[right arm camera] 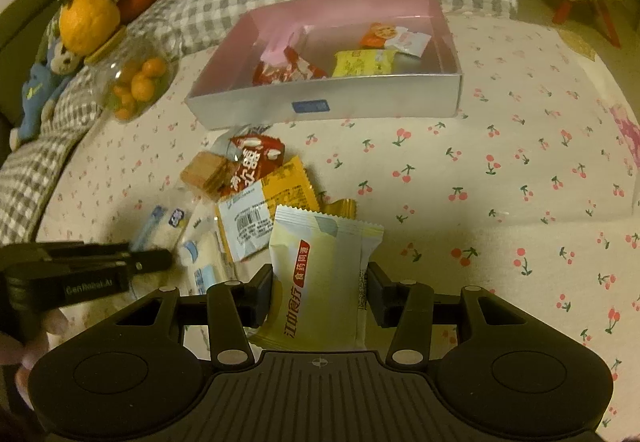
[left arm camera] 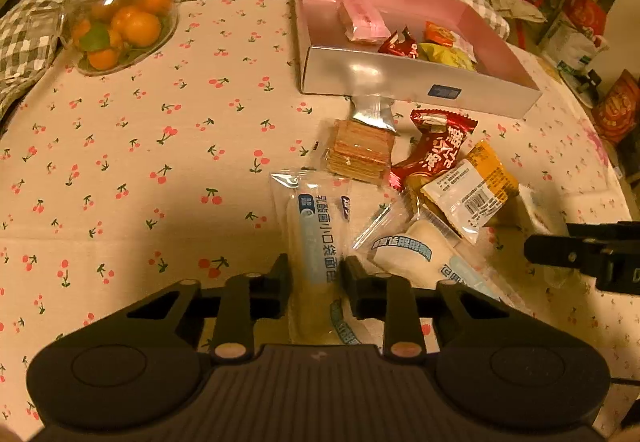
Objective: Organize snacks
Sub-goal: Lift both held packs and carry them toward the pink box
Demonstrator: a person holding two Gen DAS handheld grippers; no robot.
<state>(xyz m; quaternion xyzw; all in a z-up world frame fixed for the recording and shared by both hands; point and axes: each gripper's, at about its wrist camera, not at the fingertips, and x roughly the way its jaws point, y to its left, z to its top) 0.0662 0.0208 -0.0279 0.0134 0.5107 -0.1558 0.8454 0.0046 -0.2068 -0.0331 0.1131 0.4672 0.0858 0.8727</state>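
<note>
Pink inside and silver outside, the shallow cardboard box sits on the cherry-print cloth with a few wrapped snacks in it. In front of it lies a little heap of snack packets. The left gripper has its jaws squeezed on a long clear bread packet with blue writing at the near edge of the heap. The right gripper has its jaws clamped on a pale yellow packet with a red label, beside the heap. A glass jar of small oranges stands far off to the left.
</note>
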